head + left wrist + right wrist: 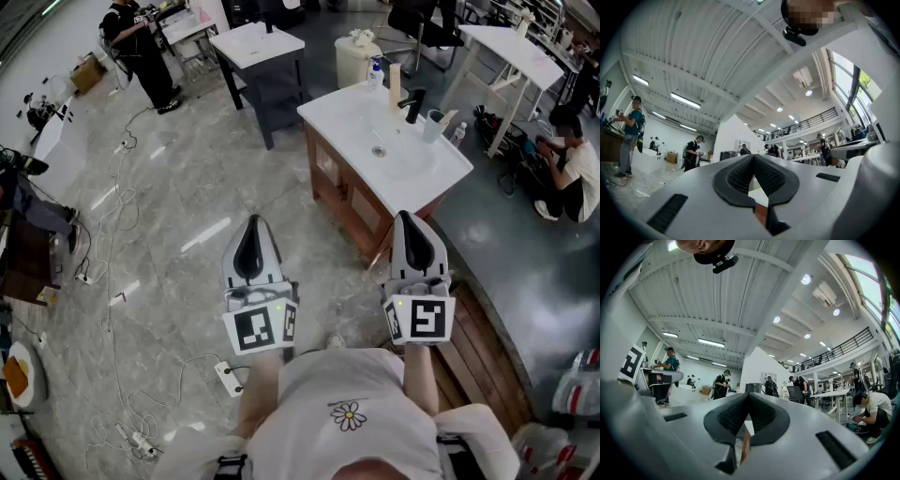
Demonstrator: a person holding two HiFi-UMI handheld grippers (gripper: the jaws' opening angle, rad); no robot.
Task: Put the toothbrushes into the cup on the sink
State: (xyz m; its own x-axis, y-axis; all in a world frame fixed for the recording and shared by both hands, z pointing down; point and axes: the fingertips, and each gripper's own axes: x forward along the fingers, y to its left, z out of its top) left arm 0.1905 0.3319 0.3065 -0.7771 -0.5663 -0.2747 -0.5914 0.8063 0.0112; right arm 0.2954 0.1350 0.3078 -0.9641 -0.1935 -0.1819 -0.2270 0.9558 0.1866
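Well apart from the white rectangular sink top on its brown wooden cabinet point(412, 173), across grey marble floor point(178, 206). Could snag a foot on the white power strip with its loose cables point(228, 378) while walking in. Holding the white left gripper point(251, 225) and white right gripper point(410, 217) pinched together on nothing; must spread them before any pick. Beside the black tap point(413, 103), a small grey cup point(432, 126), likely easy to topple. Cannot make out the toothbrushes for sure; perhaps the pale stick point(448, 117) at its rim.
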